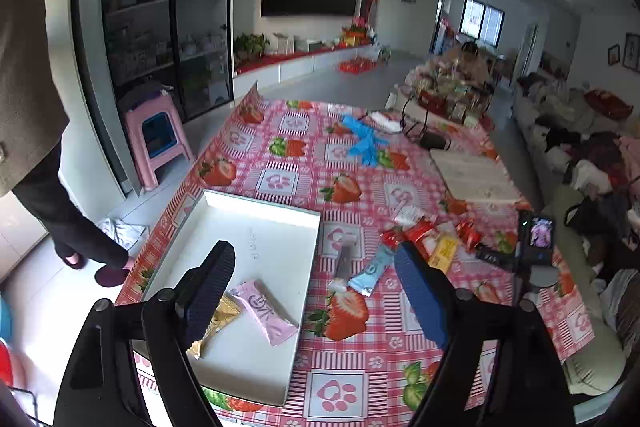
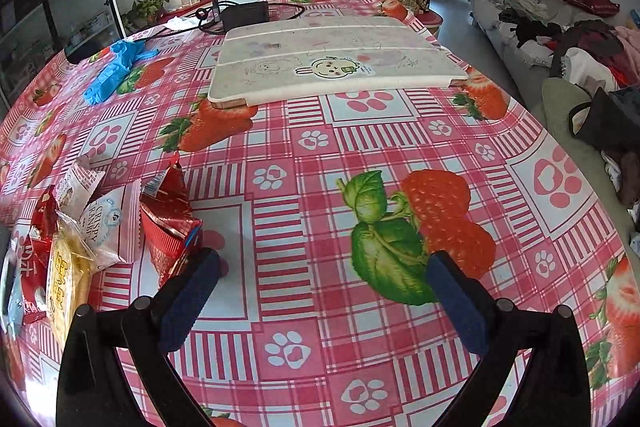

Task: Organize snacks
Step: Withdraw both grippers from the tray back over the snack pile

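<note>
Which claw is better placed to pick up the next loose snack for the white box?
Probably the right. The right claw is open and low over the tablecloth, its finger beside the red packet in the loose pile. The left claw is open over the white box, which holds a pink bar.

Black tool [image 1: 314,287], ribbed blue pads [image 1: 420,291]
</note>
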### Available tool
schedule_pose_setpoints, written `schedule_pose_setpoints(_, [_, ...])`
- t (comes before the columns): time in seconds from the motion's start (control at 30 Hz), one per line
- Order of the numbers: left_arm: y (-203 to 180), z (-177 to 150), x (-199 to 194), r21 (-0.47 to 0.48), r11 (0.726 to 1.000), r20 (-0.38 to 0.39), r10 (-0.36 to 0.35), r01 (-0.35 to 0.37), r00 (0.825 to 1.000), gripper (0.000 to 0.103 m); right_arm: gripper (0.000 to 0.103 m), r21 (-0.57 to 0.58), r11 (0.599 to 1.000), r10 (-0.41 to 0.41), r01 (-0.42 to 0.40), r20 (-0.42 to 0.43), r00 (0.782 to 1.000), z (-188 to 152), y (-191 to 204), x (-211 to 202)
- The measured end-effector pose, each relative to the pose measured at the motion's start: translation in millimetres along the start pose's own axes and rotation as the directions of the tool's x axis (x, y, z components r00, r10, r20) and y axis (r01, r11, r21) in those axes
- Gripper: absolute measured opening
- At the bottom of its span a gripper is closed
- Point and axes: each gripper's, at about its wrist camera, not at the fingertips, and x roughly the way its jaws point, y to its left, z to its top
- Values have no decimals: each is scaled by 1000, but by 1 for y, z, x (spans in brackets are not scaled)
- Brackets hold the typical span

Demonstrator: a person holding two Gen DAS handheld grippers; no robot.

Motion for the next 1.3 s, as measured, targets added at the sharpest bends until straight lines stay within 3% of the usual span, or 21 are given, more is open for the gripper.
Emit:
schedule_pose_setpoints(0.3, [44,8,-61,66,991,91,106,-112,990,85,103,0,1000,0,0,-1,1000,0,0,0])
schedule_pose_setpoints(0.47, [69,23,-82,67,975,145,199,-210,969,86,103,-1,1000,1,-1,-1,1000,0,0,1])
schedule_pose_setpoints(0.67, [90,32,-102,-46,985,189,169,-163,967,87,103,-1,1000,1,-1,-1,1000,0,0,0])
schedule_pose_setpoints(0.8, [85,25,-93,-32,981,170,195,-192,966,87,103,-1,1000,1,-1,-1,1000,0,0,0])
schedule_pose_setpoints(0.93, [68,17,-75,3,981,150,193,-196,970,87,103,-1,1000,1,-1,-1,1000,0,1,0])
schedule_pose_setpoints(1.1, [40,11,-45,-50,992,81,116,-113,990,88,103,-1,1000,1,-1,-1,1000,0,0,0])
schedule_pose_setpoints(1.3, [-8,4,-20,-67,996,53,61,-57,997,88,103,-1,1000,0,0,-2,1000,0,0,0])
